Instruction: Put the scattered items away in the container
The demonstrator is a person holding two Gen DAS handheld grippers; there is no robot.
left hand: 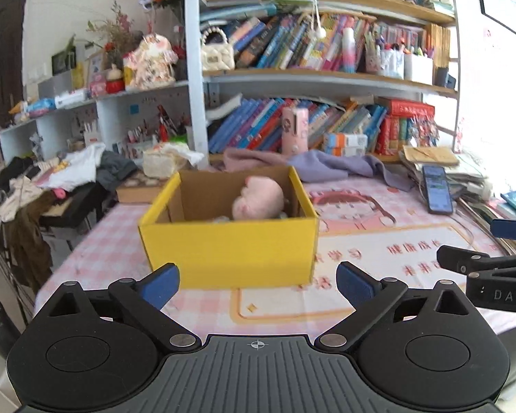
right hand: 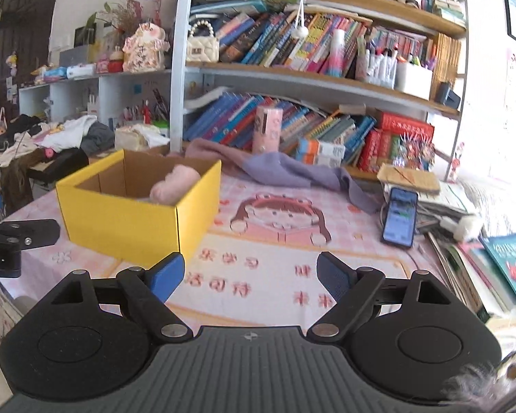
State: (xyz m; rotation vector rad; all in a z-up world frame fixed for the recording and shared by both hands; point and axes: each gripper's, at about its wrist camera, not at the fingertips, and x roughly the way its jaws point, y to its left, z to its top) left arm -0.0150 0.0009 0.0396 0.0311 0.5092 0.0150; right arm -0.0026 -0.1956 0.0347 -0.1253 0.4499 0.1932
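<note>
Yellow box [left hand: 228, 241] sits at twelve o'clock from the left gripper [left hand: 258, 284] in the left wrist view, on the pink checked tablecloth [left hand: 378, 241], with a pink plush toy [left hand: 258, 199] lying inside it; the tongs are spread wide and hold nothing, and a phone [left hand: 437, 188] lies toward two o'clock. In the right wrist view the box [right hand: 127, 220] stands at about ten o'clock from the right gripper [right hand: 251, 277], the plush [right hand: 173, 186] visible over its rim; these tongs too gape wide and empty, the phone [right hand: 399, 216] at two o'clock beside stacked books [right hand: 498, 268].
</note>
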